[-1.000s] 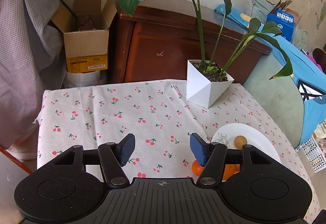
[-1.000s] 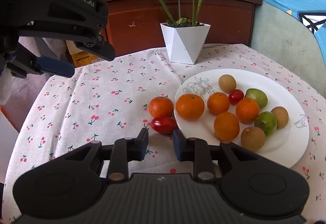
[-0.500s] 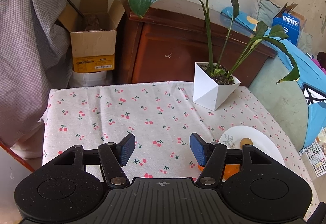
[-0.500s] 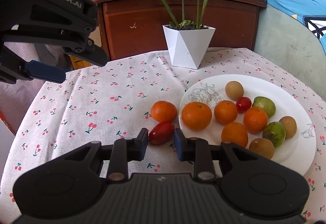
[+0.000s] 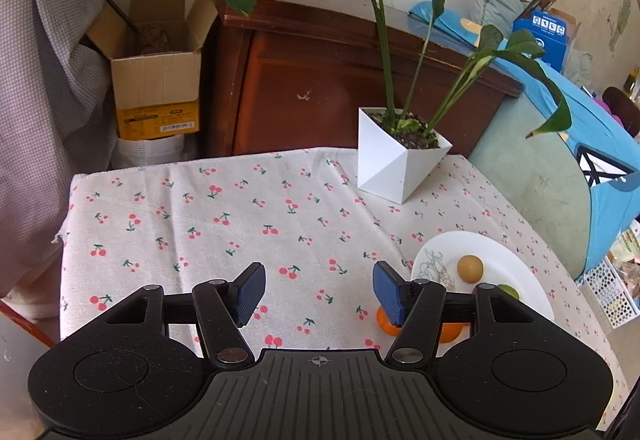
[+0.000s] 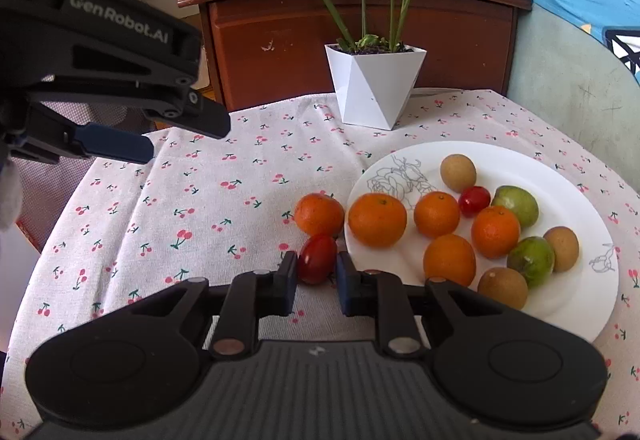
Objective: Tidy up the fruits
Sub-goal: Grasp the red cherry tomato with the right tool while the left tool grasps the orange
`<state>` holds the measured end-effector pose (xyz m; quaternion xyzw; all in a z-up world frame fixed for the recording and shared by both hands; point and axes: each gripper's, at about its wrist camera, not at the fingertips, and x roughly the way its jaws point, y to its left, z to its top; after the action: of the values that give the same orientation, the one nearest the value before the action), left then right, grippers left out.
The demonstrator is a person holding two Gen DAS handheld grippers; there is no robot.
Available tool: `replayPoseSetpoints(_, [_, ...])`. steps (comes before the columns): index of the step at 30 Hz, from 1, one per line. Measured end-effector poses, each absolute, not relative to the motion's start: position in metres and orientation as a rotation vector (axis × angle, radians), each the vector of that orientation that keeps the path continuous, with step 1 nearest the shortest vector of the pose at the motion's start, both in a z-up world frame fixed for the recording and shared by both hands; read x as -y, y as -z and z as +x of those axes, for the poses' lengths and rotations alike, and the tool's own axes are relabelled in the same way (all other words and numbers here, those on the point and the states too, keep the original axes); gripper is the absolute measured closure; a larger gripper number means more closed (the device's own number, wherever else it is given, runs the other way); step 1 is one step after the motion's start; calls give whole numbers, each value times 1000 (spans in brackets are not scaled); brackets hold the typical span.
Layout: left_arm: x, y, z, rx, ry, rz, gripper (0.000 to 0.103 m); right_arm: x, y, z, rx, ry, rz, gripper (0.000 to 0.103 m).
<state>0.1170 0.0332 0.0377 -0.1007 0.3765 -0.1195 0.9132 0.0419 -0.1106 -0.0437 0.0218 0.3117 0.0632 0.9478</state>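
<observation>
A white plate (image 6: 576, 176) on the cherry-print cloth holds several oranges, brown and green fruits and a small red tomato (image 6: 474, 199). One orange (image 6: 319, 214) and a red oval tomato (image 6: 317, 258) lie on the cloth left of the plate. My right gripper (image 6: 317, 272) is open, its fingertips on either side of the red oval tomato, not closed on it. My left gripper (image 5: 319, 290) is open and empty, held above the cloth; it also shows in the right wrist view (image 6: 120, 144) at upper left. The plate (image 5: 512, 260) and the loose orange (image 5: 386, 322) show partly behind its right finger.
A white angular pot (image 6: 374, 84) with a tall green plant stands at the table's far side, behind the plate. A wooden cabinet (image 6: 360, 12) is behind the table. A cardboard box (image 5: 154, 80) sits at back left. A blue-green seat (image 5: 560, 180) is at the right.
My right gripper has moved forward, so the red oval tomato now sits between its fingertips. My left gripper has drifted back and left; its jaws stay open.
</observation>
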Motion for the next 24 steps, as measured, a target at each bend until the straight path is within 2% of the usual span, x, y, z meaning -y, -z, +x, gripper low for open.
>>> replayPoseSetpoints(7, [-7,-16,114,-802,343,-65,45,126,42,23,-667,-164,69,85])
replayPoseSetpoints(24, [19,6,110,-790,497,43,46,144,41,9,-685,-155,114,85])
